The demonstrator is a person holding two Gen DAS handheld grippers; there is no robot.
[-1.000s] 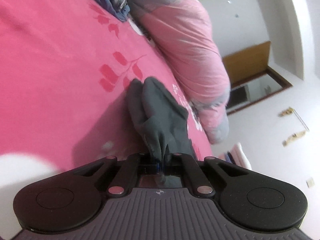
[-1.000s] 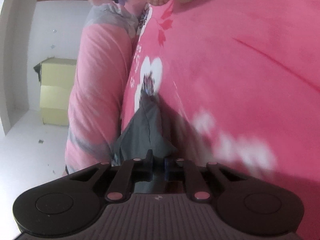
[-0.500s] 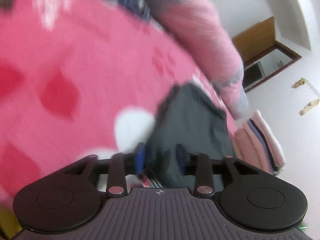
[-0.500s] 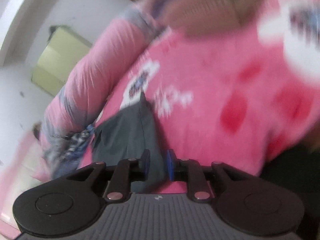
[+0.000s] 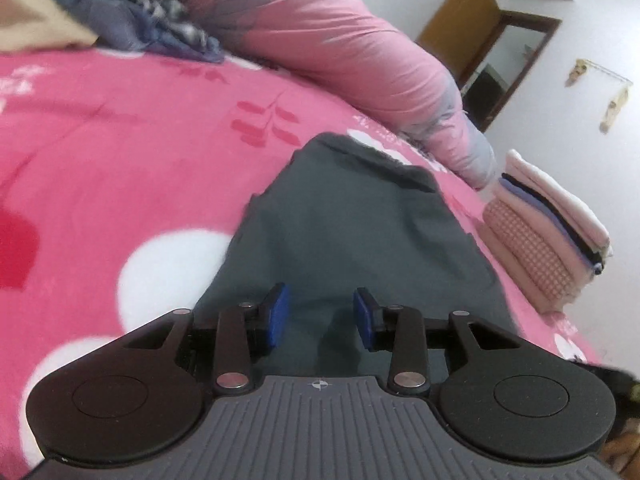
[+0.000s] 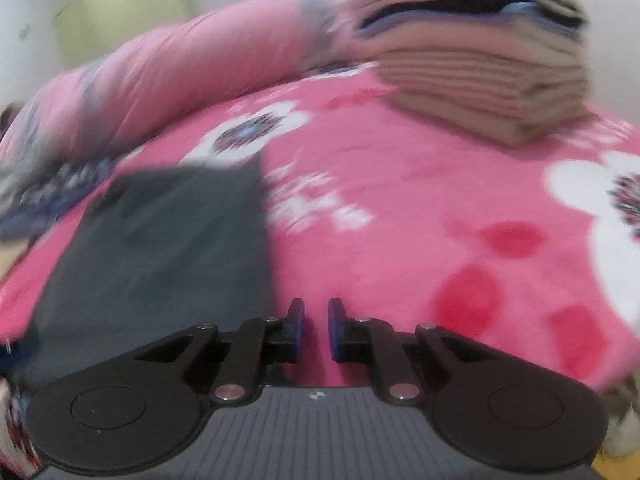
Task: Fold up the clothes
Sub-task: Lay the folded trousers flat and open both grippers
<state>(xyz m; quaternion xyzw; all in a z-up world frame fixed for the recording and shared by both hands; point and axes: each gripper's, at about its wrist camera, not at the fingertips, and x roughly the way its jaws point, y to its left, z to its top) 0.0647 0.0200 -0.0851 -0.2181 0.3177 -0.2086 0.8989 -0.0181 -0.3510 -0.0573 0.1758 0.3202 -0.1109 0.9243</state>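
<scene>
- My left gripper (image 5: 320,314) hangs over the near end of the grey garment (image 5: 352,232), jaws partly apart; cloth lies under the gap, but the blue pads (image 5: 278,312) press on nothing.
- My right gripper (image 6: 316,326) has just been closing to a narrow gap; only pink blanket (image 6: 400,220) shows between its jaws, so it holds nothing.
- The garment lies flat on the blanket, just left of my right gripper.
- A folded stack (image 5: 548,232) sits beyond it, by the rolled quilt (image 5: 344,40).

Left tool (image 5: 320,316) let go of grey garment (image 5: 352,232), garment now flat, right tool (image 6: 316,328) released and beside it.
</scene>
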